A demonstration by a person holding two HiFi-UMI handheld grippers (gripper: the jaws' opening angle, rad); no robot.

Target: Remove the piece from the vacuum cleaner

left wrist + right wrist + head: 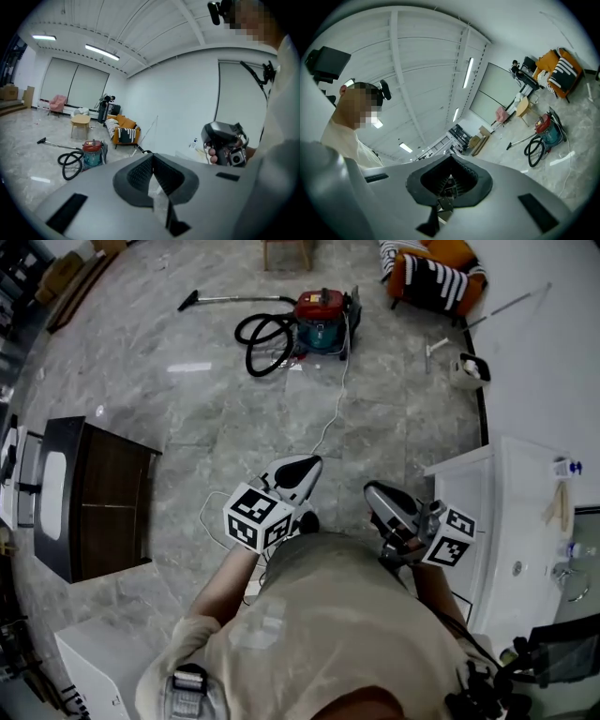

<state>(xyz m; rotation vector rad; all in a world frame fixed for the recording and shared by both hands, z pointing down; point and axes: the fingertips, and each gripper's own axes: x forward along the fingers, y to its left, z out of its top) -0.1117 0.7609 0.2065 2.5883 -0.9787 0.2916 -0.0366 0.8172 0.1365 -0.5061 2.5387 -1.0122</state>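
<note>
Fingers, left: left gripper view; pressed together, nothing between.
Vacuum: same view; red-teal canister on floor, far ahead, well apart from the tips.
Hose: black loop on floor, at vacuum's left.
Wand: flat on floor, runs left from hose to nozzle.
Fingers, right: right gripper view; closed flat on each other, empty; view tilted upward.
Vacuum, right gripper view: low at right, far away, hose coiled in front.
Left gripper: head view; close to the person, aimed toward vacuum.
Right gripper: head view; also close in, beside white worktop.
Vacuum, head view: top centre, across the floor, neither gripper near it.
Cord: white, trails over floor from vacuum toward the person.
Piece to remove: can't tell which; hose or wand likeliest.
Stage: approach, nothing touched yet, by my read.
Risk 1: cord lies on the walking line; a foot could snag it and jerk the vacuum.
Risk 2: fingers closed; arriving like that only shoves the hose or rolls the canister, so they must open first.
Risk 3: one-handed pull may drag the whole canister; other gripper should brace it.
Count: vacuum 1, hose 1, wand 1, nozzle 1, cord 1, grippers 2, worktop 1.
</note>
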